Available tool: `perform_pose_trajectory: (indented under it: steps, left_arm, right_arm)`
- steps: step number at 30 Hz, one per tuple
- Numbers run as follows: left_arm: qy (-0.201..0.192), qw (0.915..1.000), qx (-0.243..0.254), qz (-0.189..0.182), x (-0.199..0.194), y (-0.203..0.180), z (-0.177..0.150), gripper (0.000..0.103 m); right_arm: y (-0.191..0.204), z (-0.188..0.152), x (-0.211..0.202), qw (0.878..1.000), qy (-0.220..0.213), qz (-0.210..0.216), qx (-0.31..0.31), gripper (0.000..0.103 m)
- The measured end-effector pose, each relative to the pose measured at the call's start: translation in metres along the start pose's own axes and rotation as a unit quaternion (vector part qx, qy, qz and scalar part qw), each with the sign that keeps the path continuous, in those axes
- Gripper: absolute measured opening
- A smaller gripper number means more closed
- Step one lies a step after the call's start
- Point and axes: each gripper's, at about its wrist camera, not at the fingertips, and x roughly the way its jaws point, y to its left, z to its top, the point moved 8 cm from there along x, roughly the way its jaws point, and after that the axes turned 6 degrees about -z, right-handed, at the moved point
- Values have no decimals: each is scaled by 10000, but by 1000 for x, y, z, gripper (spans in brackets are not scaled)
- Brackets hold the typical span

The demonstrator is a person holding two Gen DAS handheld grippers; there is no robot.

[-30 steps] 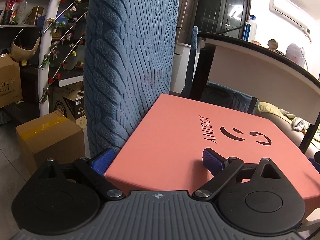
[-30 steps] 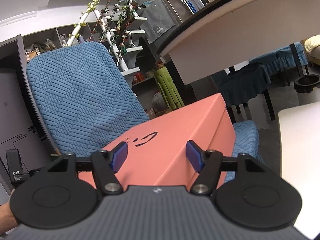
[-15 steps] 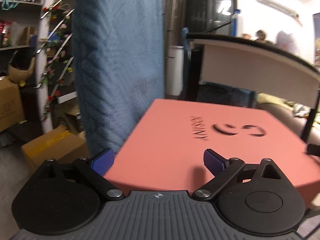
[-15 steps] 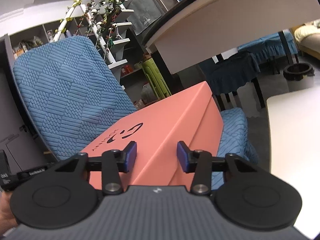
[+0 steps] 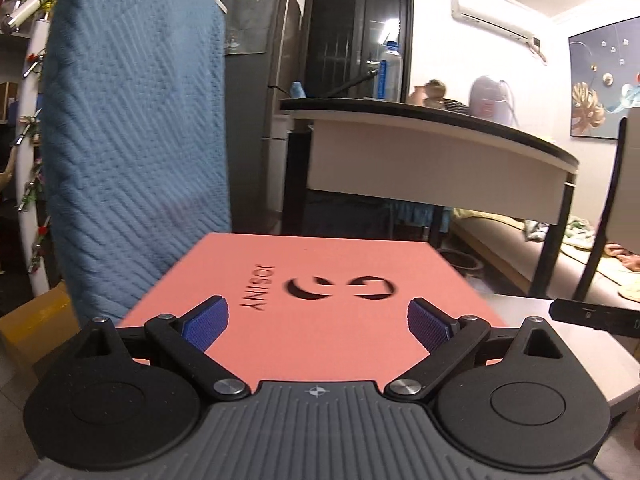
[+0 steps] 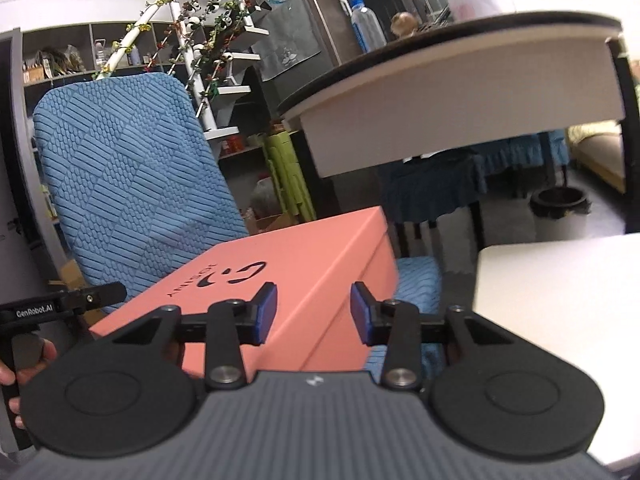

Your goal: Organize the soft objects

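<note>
Chair seat mostly hidden under salmon box; table items blurred.

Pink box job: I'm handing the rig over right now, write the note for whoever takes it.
Left hand-held gripper: open, empty, low over the near end of the pink box lid.
Right hand-held gripper: open, empty, aimed at the box's near corner.
The box lies closed on the blue chair seat, next to the backrest. The white table is at the right.
Done: nothing visibly sorted; no loose soft items in view.
Left: probably open or move the box, then find the soft items.
</note>
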Motion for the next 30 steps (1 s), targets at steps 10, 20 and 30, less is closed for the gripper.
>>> perform_pose_trajectory:
  steps: [10, 20, 30]
  left_arm:
    - [-139, 9996, -169, 191, 0, -28, -1, 99]
    - [-191, 9996, -140, 136, -4, -58, -16, 101]
    - [-108, 9998, 136, -70, -6, -77, -28, 102]
  right_arm:
    - [-24, 0, -40, 9979, -162, -559, -270, 42]
    - [-44, -7, -62, 9942, -257, -971, -395, 63]
    - [-48, -8, -73, 9908, -524, -1145, -489, 98]
